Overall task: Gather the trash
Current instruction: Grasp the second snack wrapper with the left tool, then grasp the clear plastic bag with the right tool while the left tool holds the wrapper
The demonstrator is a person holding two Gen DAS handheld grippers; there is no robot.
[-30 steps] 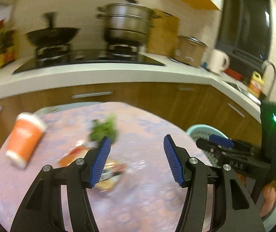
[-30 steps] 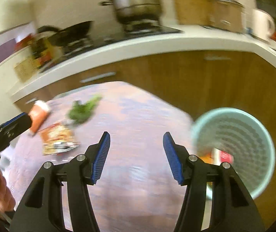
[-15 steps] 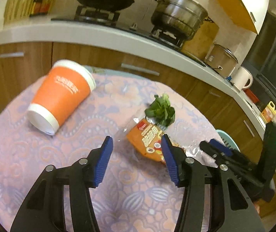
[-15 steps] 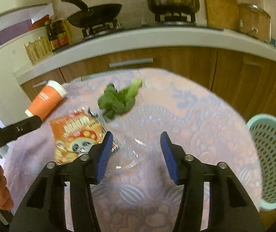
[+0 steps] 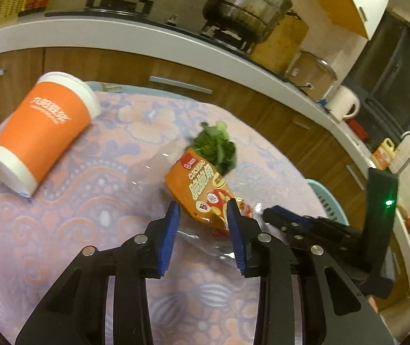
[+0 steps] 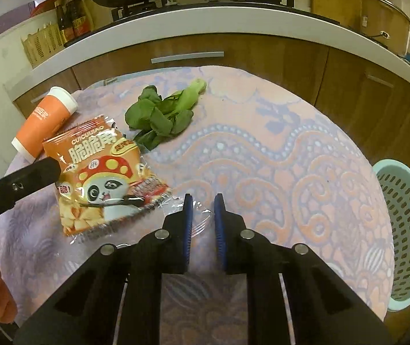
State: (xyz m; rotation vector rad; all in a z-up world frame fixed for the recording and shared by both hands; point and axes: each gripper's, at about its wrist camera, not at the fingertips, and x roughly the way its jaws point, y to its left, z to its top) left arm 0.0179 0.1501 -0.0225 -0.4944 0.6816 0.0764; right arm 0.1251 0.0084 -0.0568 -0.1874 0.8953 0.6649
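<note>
The snack bag [image 6: 101,172] reads "CUICUIJIAO" over large white Chinese characters, with a cartoon panda under a red spotted mushroom cap; its orange face lies up near the left edge of the table [image 6: 276,149], clear crinkled film trailing off its near end. The orange paper cup [image 5: 43,132] lies on its side at the table's far left edge, its white lettering too small to read. Leafy greens [image 6: 161,115] lie just beyond the bag, touching its far corner in the left wrist view. The teal basket [image 6: 406,230] stands off the table's right edge, cut off by the frame.

The left gripper [image 5: 203,215] has its jaws narrowed around the bag's near end; whether the pads press on it cannot be told. The right gripper [image 6: 202,210] has its jaws nearly together over the clear film; a grip on it cannot be told. Both pairs of jaws have just been closing.

A second ago both views were blurred, the jaws stood wide and the trash lay farther off; now both grippers are down at the bag
</note>
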